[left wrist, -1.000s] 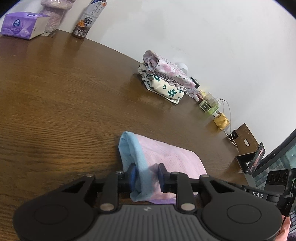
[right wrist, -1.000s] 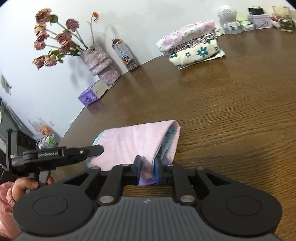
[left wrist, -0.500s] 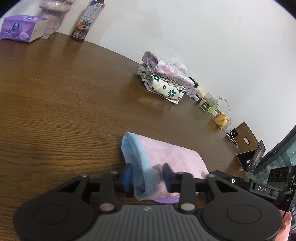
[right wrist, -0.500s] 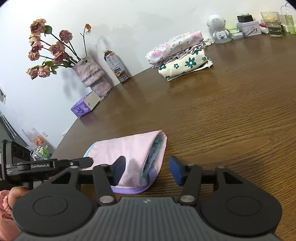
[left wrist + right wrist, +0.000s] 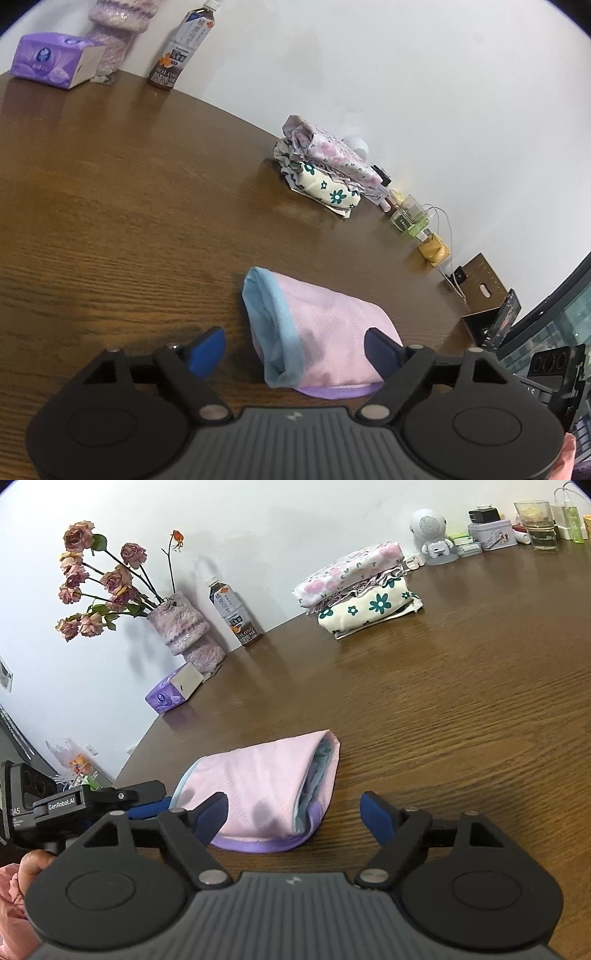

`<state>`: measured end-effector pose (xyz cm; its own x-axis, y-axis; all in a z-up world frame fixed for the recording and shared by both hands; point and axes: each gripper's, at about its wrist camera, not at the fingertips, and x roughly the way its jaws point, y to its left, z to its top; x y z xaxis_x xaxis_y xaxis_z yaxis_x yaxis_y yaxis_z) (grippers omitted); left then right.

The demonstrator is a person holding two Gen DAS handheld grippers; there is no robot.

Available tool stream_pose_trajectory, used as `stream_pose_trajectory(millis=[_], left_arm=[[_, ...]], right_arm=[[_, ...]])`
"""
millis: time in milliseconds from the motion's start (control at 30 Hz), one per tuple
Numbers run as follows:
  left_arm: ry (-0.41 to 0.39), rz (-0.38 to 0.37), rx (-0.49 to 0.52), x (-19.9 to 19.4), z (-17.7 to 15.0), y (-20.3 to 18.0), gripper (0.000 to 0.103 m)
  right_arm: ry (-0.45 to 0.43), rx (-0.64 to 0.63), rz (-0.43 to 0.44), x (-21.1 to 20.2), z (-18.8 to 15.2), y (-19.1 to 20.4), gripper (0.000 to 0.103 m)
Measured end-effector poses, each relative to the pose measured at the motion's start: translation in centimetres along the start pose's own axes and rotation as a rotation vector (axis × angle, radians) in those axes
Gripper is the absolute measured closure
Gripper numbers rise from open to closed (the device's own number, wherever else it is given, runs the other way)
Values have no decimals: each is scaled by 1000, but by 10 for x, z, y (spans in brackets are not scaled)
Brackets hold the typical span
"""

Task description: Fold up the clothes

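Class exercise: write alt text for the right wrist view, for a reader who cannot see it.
A folded pink garment lies on a brown wooden table, between the opening jaws of the right hand-held gripper, whose pads are not pressing it. Behind stand a stack of folded floral clothes, a tea bottle and a vase of dried roses.

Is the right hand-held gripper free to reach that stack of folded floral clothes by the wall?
Probably yes: only bare table lies between the right hand-held gripper, jaws opening, and the folded stack.
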<state>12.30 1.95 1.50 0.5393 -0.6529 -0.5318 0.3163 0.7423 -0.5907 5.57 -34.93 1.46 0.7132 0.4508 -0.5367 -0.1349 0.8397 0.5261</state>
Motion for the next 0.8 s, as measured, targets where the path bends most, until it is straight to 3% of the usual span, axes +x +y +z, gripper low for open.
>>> stream_pose_trajectory(millis=[333,467,667,800], left_arm=[[62,-8,-4,17,18,8,22],[107,-43,-25,31,28,16,40],[212,-142,-170,56,32,33,77],[219,-158,-203,63,30,37,80]], right_arm=[[-3,100,-3,0,3,-15,21],[16,128,15,17,10,-20,21],[48,188,44,37,21,-30,32],[79,210,70,43,21,-32,48]])
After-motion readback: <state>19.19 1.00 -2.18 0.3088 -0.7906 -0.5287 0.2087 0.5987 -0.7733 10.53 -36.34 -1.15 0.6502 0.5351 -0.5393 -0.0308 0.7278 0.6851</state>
